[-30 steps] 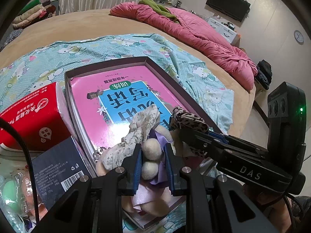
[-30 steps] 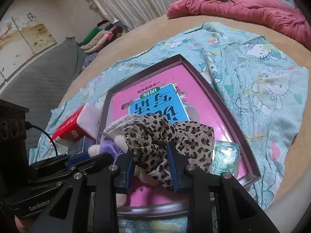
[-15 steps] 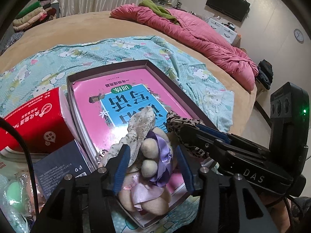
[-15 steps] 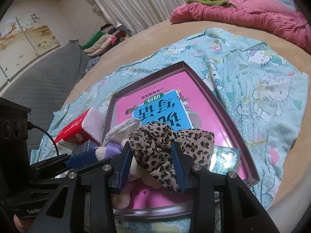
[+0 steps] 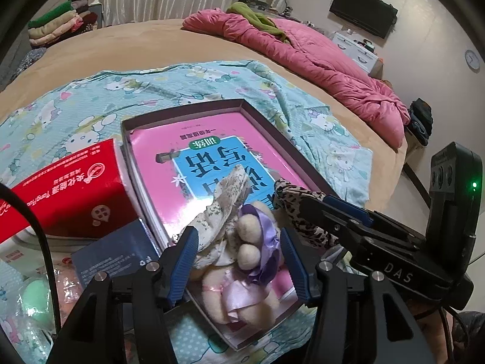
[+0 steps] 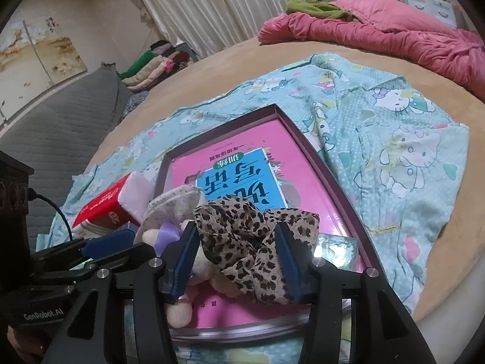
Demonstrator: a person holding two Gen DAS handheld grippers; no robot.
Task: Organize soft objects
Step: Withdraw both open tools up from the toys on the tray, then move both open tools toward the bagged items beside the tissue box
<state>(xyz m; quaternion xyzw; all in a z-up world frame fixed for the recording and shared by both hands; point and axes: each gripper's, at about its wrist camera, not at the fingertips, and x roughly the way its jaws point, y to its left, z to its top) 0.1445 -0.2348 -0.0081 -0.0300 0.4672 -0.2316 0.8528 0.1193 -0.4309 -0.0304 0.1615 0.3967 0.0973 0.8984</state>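
A cream plush toy with a purple ribbon [image 5: 248, 239] and a floral cloth piece [image 5: 221, 209] lie on the pink book [image 5: 212, 151] inside a shallow dark purple box [image 5: 263, 118]. My left gripper [image 5: 239, 261] straddles the plush; its jaws are opening and the pads stand off it. A leopard-print scrunchie [image 6: 254, 230] rests on the same book [image 6: 236, 157], at the box's [image 6: 333, 182] near end. My right gripper [image 6: 236, 257] is around it, jaws opening, the fabric loose between the pads. Each gripper shows in the other's view: the right gripper [image 5: 333, 215] and the left gripper [image 6: 106, 242].
A red tissue pack [image 5: 66, 188] and a dark blue carton [image 5: 115, 254] sit left of the box. A shiny green packet [image 6: 336, 248] lies in the box's near right corner. A cartoon-cat sheet [image 5: 91, 106] covers the bed, with a pink quilt [image 5: 318, 60] behind it and folded clothes [image 5: 57, 24] at the far left.
Both grippers' jaws have spread apart. The left let go of the plush and the right let go of the leopard scrunchie; both items now lie loose on the book.
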